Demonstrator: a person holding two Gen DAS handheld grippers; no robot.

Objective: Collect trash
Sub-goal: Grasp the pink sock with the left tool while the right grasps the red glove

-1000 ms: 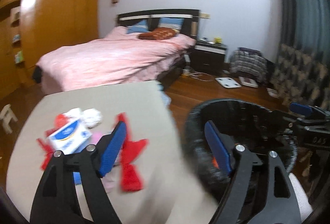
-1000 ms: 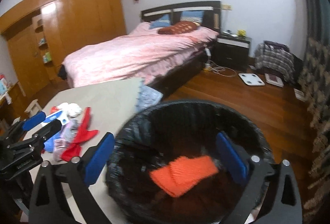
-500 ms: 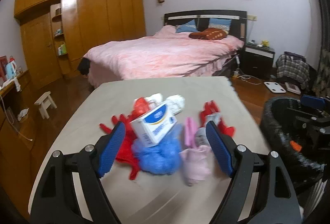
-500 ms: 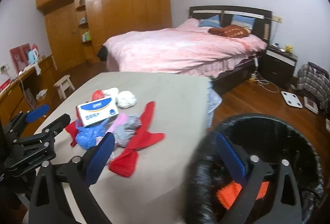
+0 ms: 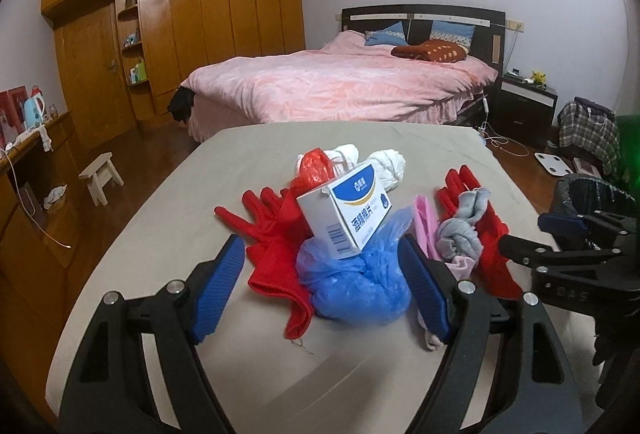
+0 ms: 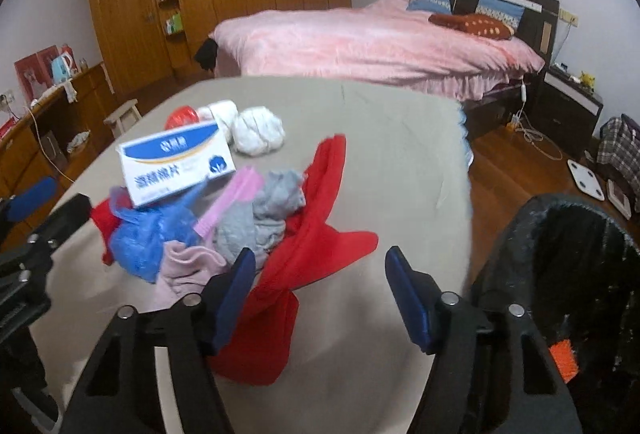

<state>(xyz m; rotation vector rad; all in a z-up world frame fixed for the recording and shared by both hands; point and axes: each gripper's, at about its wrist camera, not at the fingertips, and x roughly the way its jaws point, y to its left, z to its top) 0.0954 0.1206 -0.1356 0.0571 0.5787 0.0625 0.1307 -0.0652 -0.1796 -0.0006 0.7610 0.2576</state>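
Note:
A pile of trash lies on the beige table point(image 5: 208, 194): a white and blue box point(image 5: 346, 212) resting on a blue plastic bag point(image 5: 356, 282), red gloves point(image 5: 276, 234), grey and pink socks point(image 5: 460, 234), white wads point(image 5: 386, 162) and a red bag point(image 5: 316, 164). My left gripper point(image 5: 322, 284) is open, its jaws on either side of the blue bag. My right gripper point(image 6: 320, 294) is open over a red glove point(image 6: 308, 246). The black-lined bin point(image 6: 568, 274) stands at the table's right, with an orange item point(image 6: 562, 354) inside.
A pink bed point(image 5: 340, 86) stands behind the table, wooden wardrobes point(image 5: 200, 26) on the left wall. A small stool point(image 5: 102, 174) and a side counter point(image 5: 24, 162) are at left. A nightstand point(image 5: 524, 106), a scale point(image 5: 554, 158) and a plaid bag point(image 5: 584, 126) are at right.
Both grippers have swung left from the bin to the trash pile on the table. The left gripper now brackets the blue bag; the right one sits over the red glove.

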